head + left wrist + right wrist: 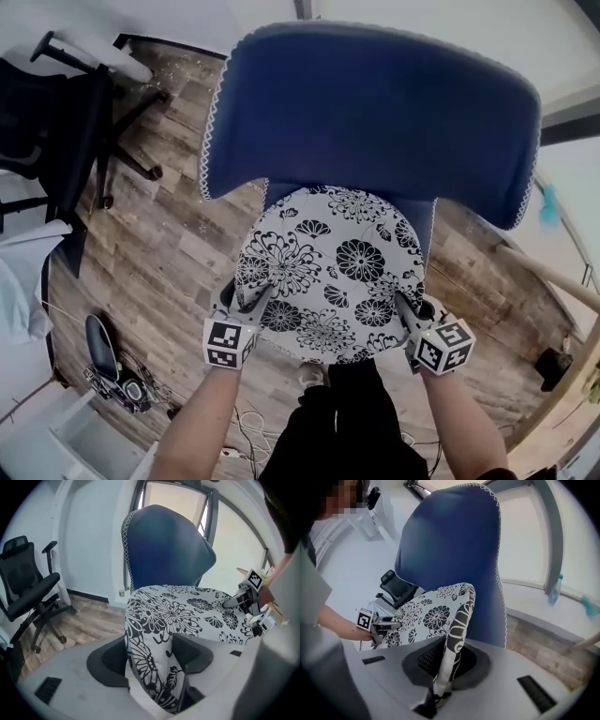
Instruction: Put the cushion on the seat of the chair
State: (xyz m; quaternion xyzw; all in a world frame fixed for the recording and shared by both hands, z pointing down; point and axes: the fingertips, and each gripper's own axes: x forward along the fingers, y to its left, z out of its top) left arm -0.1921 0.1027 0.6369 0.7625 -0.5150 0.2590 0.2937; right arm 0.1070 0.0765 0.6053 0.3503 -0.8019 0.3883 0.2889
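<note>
head view: steeply down over chair (375, 103) | gripper views: close (all share cushion (328, 272))

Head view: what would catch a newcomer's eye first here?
The black-and-white floral cushion, spread over the seat of the big blue chair at centre. The left gripper and right gripper sit at its near edge: the right is shut on the fabric, the left open with the edge between its jaws. A black office chair stands at upper left.

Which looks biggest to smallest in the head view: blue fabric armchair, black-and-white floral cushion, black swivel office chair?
Blue fabric armchair
Floral cushion
Black office chair (cropped by the edge, so uncertain)
</note>
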